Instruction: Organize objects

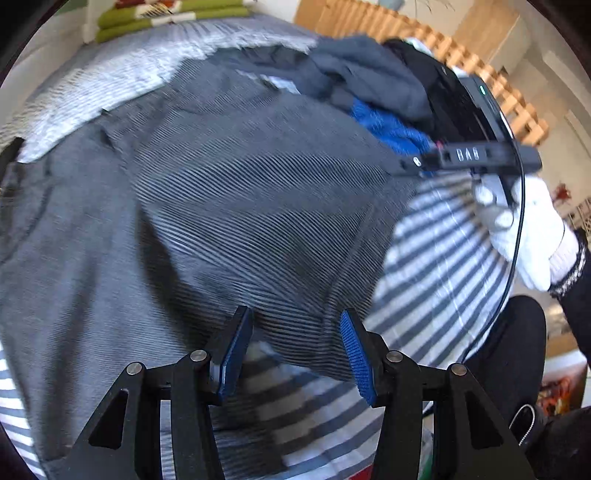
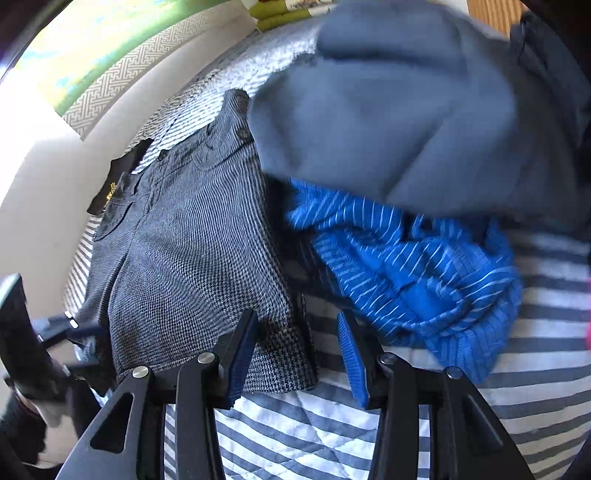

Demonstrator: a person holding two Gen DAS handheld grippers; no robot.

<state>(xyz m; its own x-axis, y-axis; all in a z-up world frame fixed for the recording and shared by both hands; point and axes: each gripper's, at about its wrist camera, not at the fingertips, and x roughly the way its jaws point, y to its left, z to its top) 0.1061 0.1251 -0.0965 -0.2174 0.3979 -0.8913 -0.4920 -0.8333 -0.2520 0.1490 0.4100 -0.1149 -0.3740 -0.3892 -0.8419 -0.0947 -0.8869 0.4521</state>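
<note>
Surface: bed with a blue-and-white striped quilted cover [image 2: 314, 435]; slatted wooden rail [image 1: 491, 74] behind it; folded green cushions [image 1: 166, 18] at the far end.
Grey shorts: grey houndstooth woven shorts [image 2: 192, 258] lie flat on the bed cover, waistband with dark buttons toward the far wall, hem toward the cameras.
Blue garment: bright blue ribbed knit with thin pale stripes [image 2: 413, 273], crumpled, just beside the shorts on their right.
Slate garment: slate-blue soft fabric [image 2: 388, 122], blurred, overlapping the far edge of the blue knit.
Black item: small black cloth piece [image 2: 118, 177] at the far left corner of the shorts.
Left hand-held gripper [image 1: 295, 354]: blue-padded jaws wide apart, holding nothing; hem area of the shorts lies directly ahead between the fingers; contact cannot be told.
Right hand-held gripper [image 2: 295, 354]: jaws wide apart, empty; left finger over the near right corner of the shorts, right finger beside the blue knit.
Right hand: white knit glove [image 1: 528, 229] gripping the handle, seen in the left wrist view.
</note>
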